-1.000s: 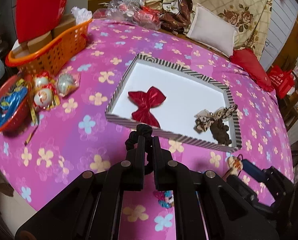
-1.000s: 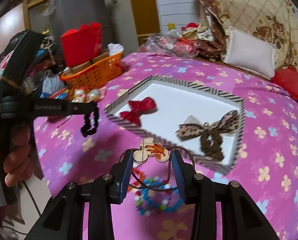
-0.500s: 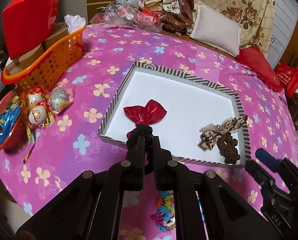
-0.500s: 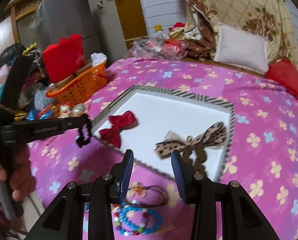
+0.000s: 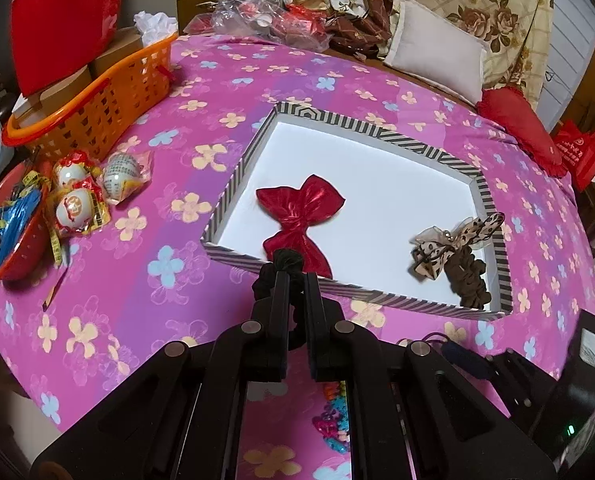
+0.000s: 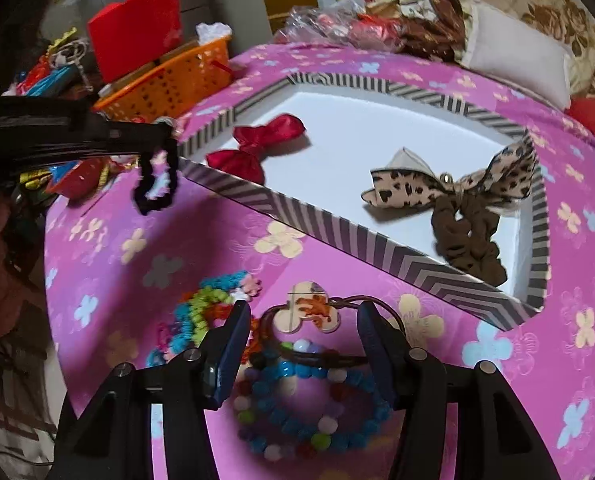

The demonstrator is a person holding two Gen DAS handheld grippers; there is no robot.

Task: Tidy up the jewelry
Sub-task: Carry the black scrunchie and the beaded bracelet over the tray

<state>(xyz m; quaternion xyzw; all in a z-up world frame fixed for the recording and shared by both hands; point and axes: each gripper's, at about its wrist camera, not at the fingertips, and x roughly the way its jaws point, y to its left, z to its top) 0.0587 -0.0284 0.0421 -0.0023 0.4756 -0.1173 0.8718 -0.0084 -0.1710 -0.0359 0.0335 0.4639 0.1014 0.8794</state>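
Note:
My left gripper (image 5: pixel 295 280) is shut on a black scrunchie (image 5: pixel 283 262), held in the air just short of the near wall of the striped tray (image 5: pixel 377 130); the scrunchie (image 6: pixel 155 188) hangs from it in the right wrist view. In the tray lie a red bow (image 5: pixel 299 216) and a leopard bow on a brown scrunchie (image 5: pixel 457 254). My right gripper (image 6: pixel 303 312) is open, low over the pink cloth, its jaws either side of a clover-shaped pendant on a brown cord (image 6: pixel 309 312). A beaded bracelet (image 6: pixel 309 412) and colourful hair ties (image 6: pixel 201 316) lie beside it.
An orange basket (image 5: pixel 97 112) with boxes and a red bag stands at the back left. A red bowl (image 5: pixel 5 232) and wrapped round sweets (image 5: pixel 89 196) lie left of the tray. Pillows (image 5: pixel 437 54) and plastic bags line the far edge.
My right gripper let go of the pendant, lifted away, then came back down open around it. My left gripper with the scrunchie has stayed near the tray's near wall.

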